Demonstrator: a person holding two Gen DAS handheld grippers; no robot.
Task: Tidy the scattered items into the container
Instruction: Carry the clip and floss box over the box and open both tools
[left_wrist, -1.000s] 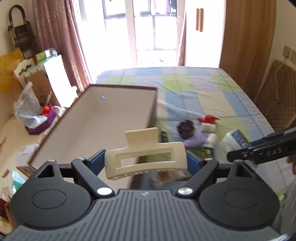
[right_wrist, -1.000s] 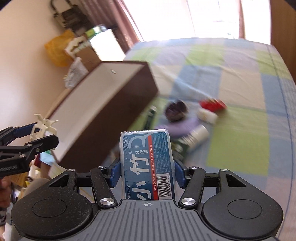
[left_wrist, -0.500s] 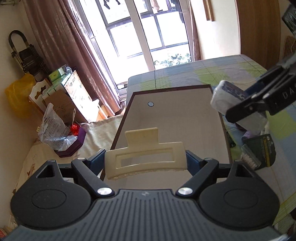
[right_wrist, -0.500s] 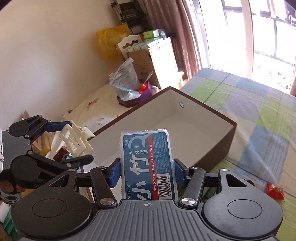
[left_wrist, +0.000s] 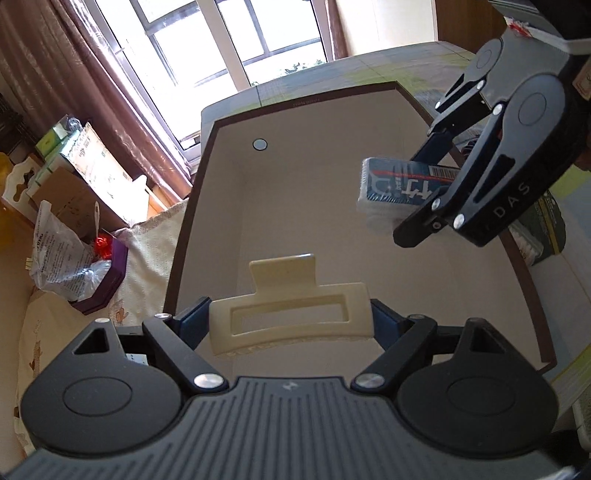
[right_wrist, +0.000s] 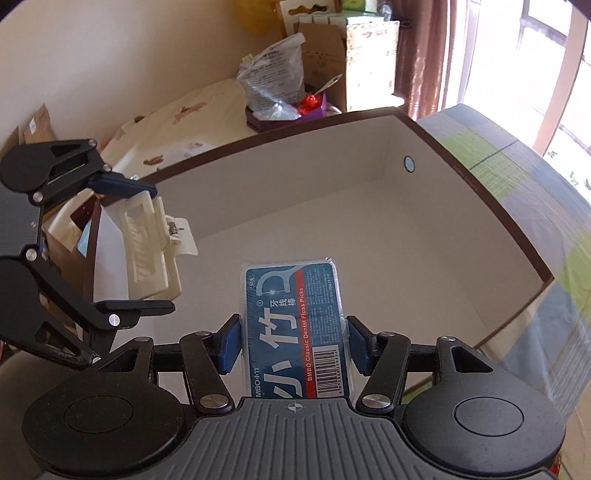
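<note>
Cream plastic made up the hair clip (left_wrist: 291, 314), and it sat squeezed between the two blue pads of the left gripper (left_wrist: 291, 321), lying sideways across the gap. The jaws were closed on its two ends. The clip hung in the air above the near end of the brown box (left_wrist: 402, 92), which was pale inside and had nothing in it.

The right gripper (right_wrist: 293, 341) held a blue pack of floss picks (right_wrist: 295, 328). Its jaws pinched the long sides of the pack, and the pack stuck out forward past the fingertips. In the left wrist view, the pack (left_wrist: 402, 188) floated over the right side of the box, higher than the box floor.

Half a second before, the pack was out by the right wall of the box. It had since come in over the open box. The clip stayed gripped the same way. A green packet (left_wrist: 550, 229) lay on the checked bedsheet (right_wrist: 517, 155), just outside the box.
</note>
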